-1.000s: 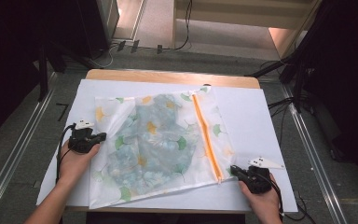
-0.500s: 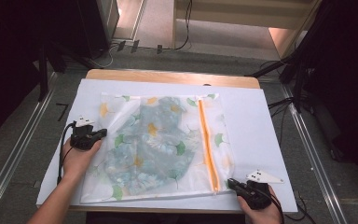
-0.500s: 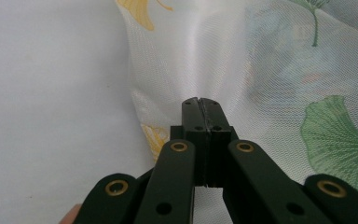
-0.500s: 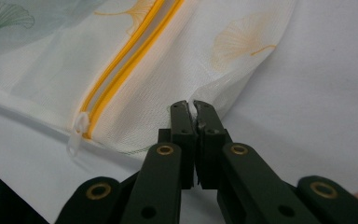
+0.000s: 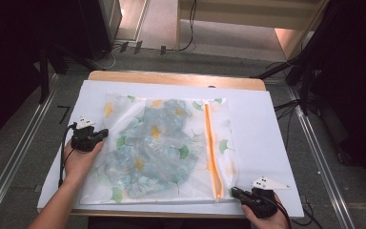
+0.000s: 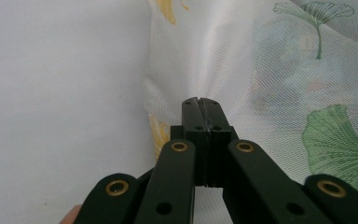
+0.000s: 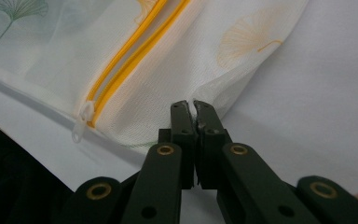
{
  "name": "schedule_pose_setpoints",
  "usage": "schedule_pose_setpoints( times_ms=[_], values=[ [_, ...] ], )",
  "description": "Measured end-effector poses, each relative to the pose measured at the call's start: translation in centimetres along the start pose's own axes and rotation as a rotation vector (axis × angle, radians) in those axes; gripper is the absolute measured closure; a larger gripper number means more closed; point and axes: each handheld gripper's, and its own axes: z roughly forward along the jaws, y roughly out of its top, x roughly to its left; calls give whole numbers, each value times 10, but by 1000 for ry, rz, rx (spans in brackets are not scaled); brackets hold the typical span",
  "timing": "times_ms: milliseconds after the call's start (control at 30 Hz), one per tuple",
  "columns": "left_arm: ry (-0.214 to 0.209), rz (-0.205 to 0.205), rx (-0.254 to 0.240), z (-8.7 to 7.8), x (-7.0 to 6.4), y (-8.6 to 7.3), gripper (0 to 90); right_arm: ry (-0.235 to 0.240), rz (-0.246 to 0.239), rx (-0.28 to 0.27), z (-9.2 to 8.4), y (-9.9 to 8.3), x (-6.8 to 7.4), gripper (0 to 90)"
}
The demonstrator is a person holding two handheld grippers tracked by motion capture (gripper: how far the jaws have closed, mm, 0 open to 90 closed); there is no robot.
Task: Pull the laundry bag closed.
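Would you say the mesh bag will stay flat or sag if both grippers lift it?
The mesh bag is probably floppy: it puckers where the left gripper pinches it. It likely sags mid-span, with folded cloth inside. The right gripper holds only a corner, which might slip.

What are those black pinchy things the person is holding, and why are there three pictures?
They are hand-held claws, one in each hand. One picture looks down from above the table; each of the other two comes from a little camera riding on a claw. On the white table cover lies a see-through white mesh bag printed with green and yellow leaves, with an orange zipper and patterned cloth inside. The left claw is pinched shut on the bag's left edge. The right claw is pinched shut on the bag's near corner, beside the zipper's end.
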Motion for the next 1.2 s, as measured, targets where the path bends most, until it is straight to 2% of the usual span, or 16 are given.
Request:
schedule_pose_setpoints(
  times_ms=[267, 400, 433, 500, 533, 567, 600, 667, 733, 833, 867, 900, 933, 1000, 1133, 1200],
  values=[
    [5, 9, 1, 3, 2, 1, 900, -17, -25, -4, -3, -1, 6, 894],
    [-5, -7, -35, 0, 3, 1, 900, -17, -29, -12, -4, -1, 4, 874],
    [-10, -18, -48, -2, 4, 1, 801, -22, -21, -12, -4, -1, 3, 805],
    [-27, -53, -68, -6, 6, 1, 709, -31, -19, -28, -4, -1, 1, 717],
    [-26, -61, -76, -10, 6, 1, 709, -31, -19, -28, -4, -1, 1, 717],
    [-15, -63, -91, -14, 5, 0, 592, -48, -11, -51, -7, 1, -1, 632],
    [-18, -73, -105, -24, 5, -2, 583, -54, -10, -60, -8, 1, -2, 598],
    [-20, -77, -114, -28, 4, -2, 565, -74, -8, -81, -11, 2, -4, 566],
    [-24, -60, -121, -39, 0, -5, 572, -86, -7, -103, -14, 3, -5, 560],
    [-35, -37, -139, -54, -11, -9, 606, -102, -18, -127, -18, 5, -5, 555],
    [-42, -35, -145, -57, -15, -9, 682, -114, -20, -142, -20, 6, -4, 559],
    [-57, -26, -151, -61, -20, -9, 682, -114, -20, -142, -20, 6, -4, 559],
    [-72, -23, -151, -64, -26, -9, 764, -123, -23, -158, -22, 9, -4, 575],
    [-117, -10, -150, -66, -40, -10, 800, -127, -28, -166, -22, 10, -4, 589],
    [-247, 64, -86, -61, -76, -13, 899, -101, -27, -175, -19, 14, -1, 649],
    [-291, 100, -63, -57, -92, -14, 900, -82, -45, -164, -16, 14, 4, 702]
  ],
)
